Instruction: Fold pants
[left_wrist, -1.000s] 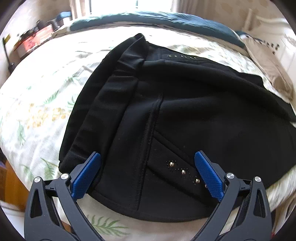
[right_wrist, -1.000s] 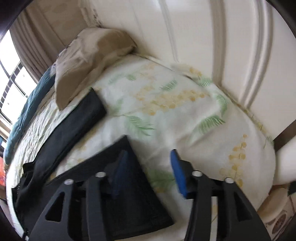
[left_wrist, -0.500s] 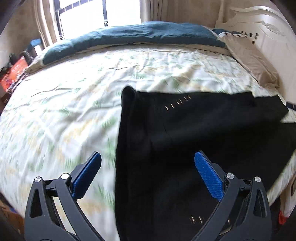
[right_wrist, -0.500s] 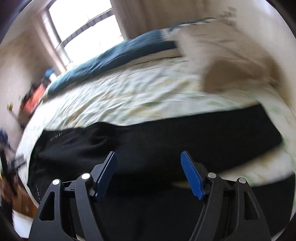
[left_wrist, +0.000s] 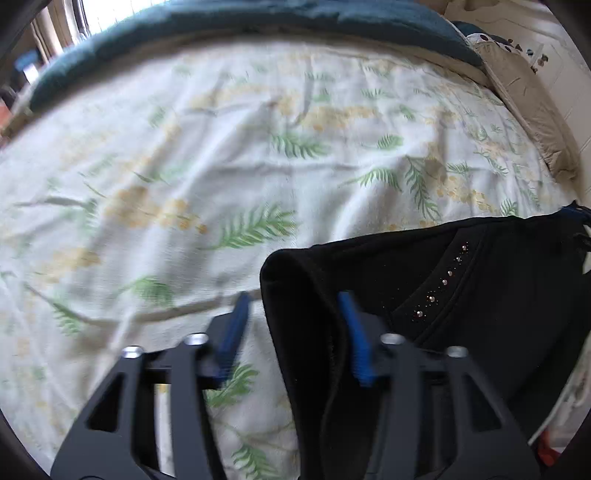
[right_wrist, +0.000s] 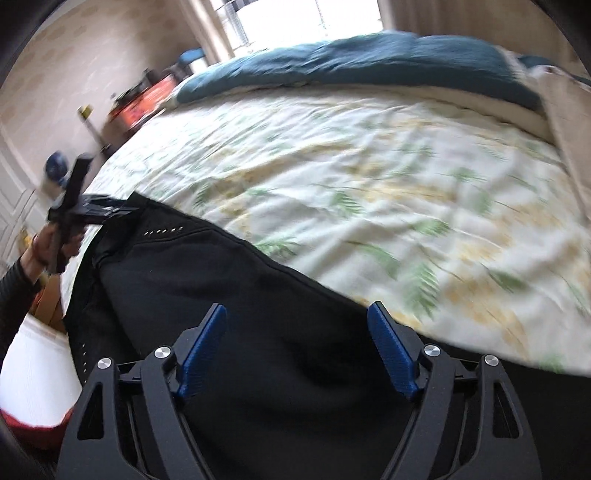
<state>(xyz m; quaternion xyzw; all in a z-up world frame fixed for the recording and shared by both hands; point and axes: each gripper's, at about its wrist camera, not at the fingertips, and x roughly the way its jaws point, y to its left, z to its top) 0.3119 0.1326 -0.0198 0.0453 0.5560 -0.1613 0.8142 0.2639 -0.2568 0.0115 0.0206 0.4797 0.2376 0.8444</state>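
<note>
Black pants (left_wrist: 461, 295) with small studs lie on the floral bedspread (left_wrist: 221, 166). In the left wrist view my left gripper (left_wrist: 295, 317) straddles the waistband corner, its jaws narrowed around the fabric edge with a gap still between the pads. In the right wrist view the pants (right_wrist: 240, 295) spread across the lower half. My right gripper (right_wrist: 297, 328) hovers open over the black fabric, holding nothing. The left gripper (right_wrist: 107, 208) also shows there at the far left, at the pants' waist corner.
A dark teal blanket (right_wrist: 369, 62) lies along the bed's far edge. A beige pillow (left_wrist: 532, 107) sits at the right by the white headboard. A bedside stand with orange items (right_wrist: 144, 99) stands far left. The floral bedspread (right_wrist: 369, 177) stretches beyond the pants.
My left gripper moved to the pants' waist corner and its jaws narrowed around the fabric. My right gripper swung further left over the pants and stays open.
</note>
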